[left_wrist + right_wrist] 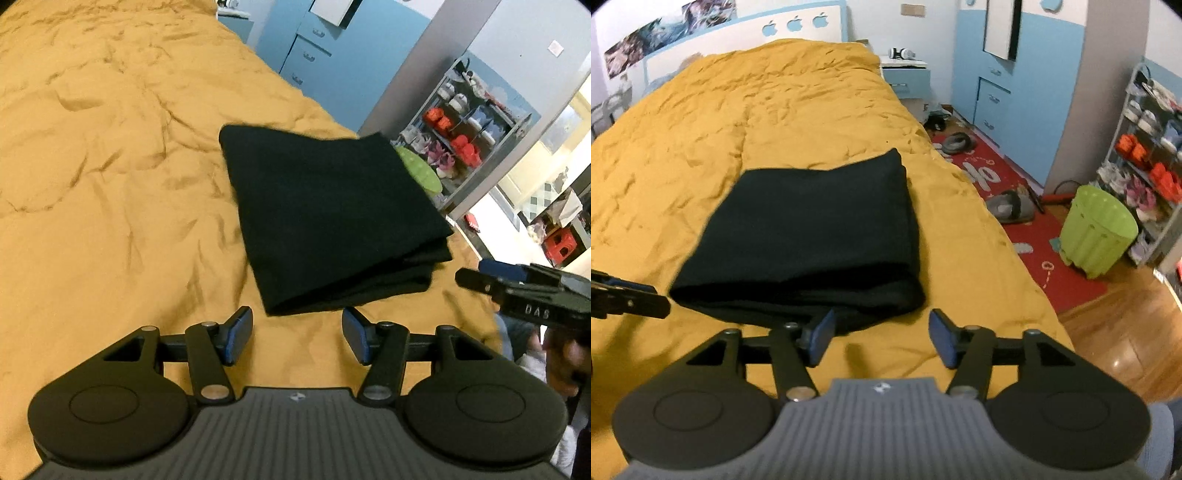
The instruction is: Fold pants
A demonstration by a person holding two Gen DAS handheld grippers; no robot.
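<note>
Tongs come nearest in both views. The left tongs (297, 338) stand released, blue pads apart with only the mustard bedspread (110, 166) between them, and the near fold of the pants lies just ahead of their tips, not touched. The right tongs (879, 338) are likewise released; their left pad overlaps the near edge of the cloth in the picture, but whether it touches is unclear, and nothing sits gripped between the pads. From the left wrist view the right tongs appear off to the right, level with the near corner of the bundle.

Just beyond both sets of tips lie the black pants (812, 229), folded into a compact, layered rectangle near the bed's right edge, stacked edges facing the tongs. With both tongs empty and clear of the bundle, the folding looks essentially finished; the open pads suggest the cloth has been let go so it can settle flat.

Farther to the right of the tongs, on the floor, stand a green bin (1099, 230), grey slippers (1010, 208) on a red rug, and a shoe rack (1152, 147).
</note>
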